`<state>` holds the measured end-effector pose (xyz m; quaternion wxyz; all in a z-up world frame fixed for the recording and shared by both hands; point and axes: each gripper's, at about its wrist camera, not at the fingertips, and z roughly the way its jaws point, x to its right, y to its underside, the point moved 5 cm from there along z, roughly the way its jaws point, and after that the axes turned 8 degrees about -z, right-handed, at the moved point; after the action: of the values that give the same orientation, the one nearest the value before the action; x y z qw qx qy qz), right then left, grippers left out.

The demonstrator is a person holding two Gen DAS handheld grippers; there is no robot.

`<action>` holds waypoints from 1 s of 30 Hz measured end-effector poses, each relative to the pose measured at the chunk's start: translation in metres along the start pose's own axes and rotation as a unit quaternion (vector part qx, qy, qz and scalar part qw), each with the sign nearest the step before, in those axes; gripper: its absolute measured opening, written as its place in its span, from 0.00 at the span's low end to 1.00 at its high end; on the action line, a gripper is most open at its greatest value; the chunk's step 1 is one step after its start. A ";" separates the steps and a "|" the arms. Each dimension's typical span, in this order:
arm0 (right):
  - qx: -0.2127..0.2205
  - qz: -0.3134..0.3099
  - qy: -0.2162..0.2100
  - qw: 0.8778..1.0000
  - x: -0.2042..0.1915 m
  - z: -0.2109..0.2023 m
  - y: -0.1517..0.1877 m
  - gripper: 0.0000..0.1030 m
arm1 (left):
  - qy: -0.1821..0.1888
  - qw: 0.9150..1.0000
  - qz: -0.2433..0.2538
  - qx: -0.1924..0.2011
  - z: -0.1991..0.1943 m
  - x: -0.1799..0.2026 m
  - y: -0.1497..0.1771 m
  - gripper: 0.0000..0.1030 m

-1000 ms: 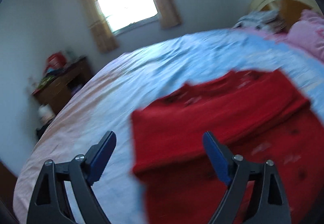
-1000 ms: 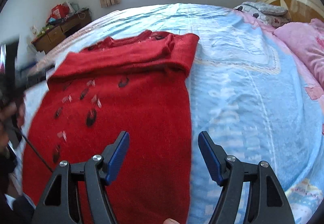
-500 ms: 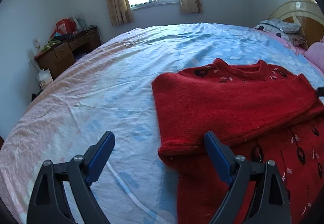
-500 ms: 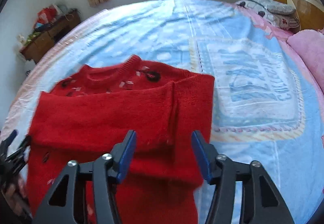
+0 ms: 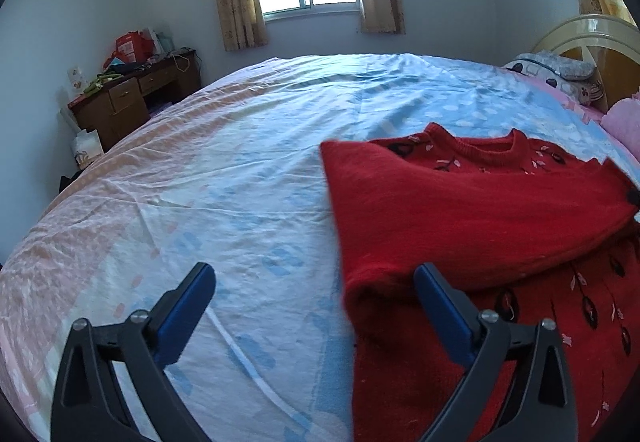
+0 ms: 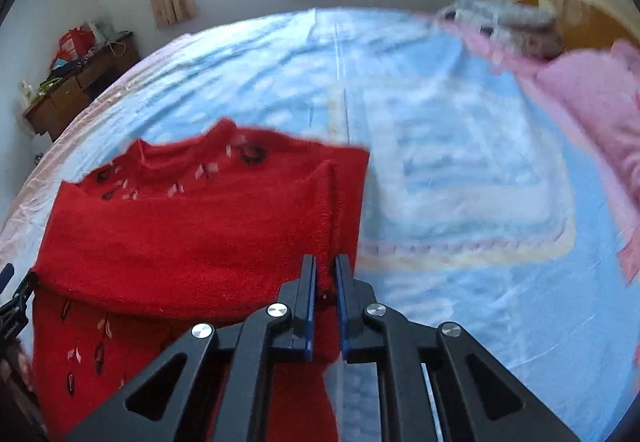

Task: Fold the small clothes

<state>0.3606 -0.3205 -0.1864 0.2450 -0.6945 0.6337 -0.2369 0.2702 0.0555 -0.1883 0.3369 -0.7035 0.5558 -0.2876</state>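
Note:
A red knit sweater (image 5: 480,210) with dark flower marks lies flat on the bed, its sleeves folded across the chest. My left gripper (image 5: 314,274) hovers low over the sweater's left folded corner with its jaws opening wide; the corner lies between the fingers, and the pads do not press on it. In the right wrist view my right gripper (image 6: 325,264) is shut on a raised ridge of the sweater (image 6: 180,242) at the right end of the folded sleeve. The left gripper (image 6: 8,294) shows at that view's left edge.
The bed sheet (image 5: 240,182), blue and pale pink, spreads wide around the sweater. A wooden desk (image 5: 132,98) with clutter stands by the far left wall under the window. Pillows (image 5: 560,70), a headboard and a pink blanket (image 6: 592,102) lie at the right.
My right gripper moved up along the sweater to the folded sleeve's right end and closed on it. My left gripper rolled level, settled at the left corner and its jaws widened a little.

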 end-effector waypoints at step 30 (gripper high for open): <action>0.014 -0.034 -0.037 0.999 -0.032 0.019 0.014 0.49 | -0.044 0.998 0.047 -0.026 0.030 0.016 -0.011 1.00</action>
<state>0.3592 -0.2894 -0.2104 0.2695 -0.7206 0.5966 -0.2285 0.3032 0.0465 -0.1976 0.3555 -0.6972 0.5803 -0.2253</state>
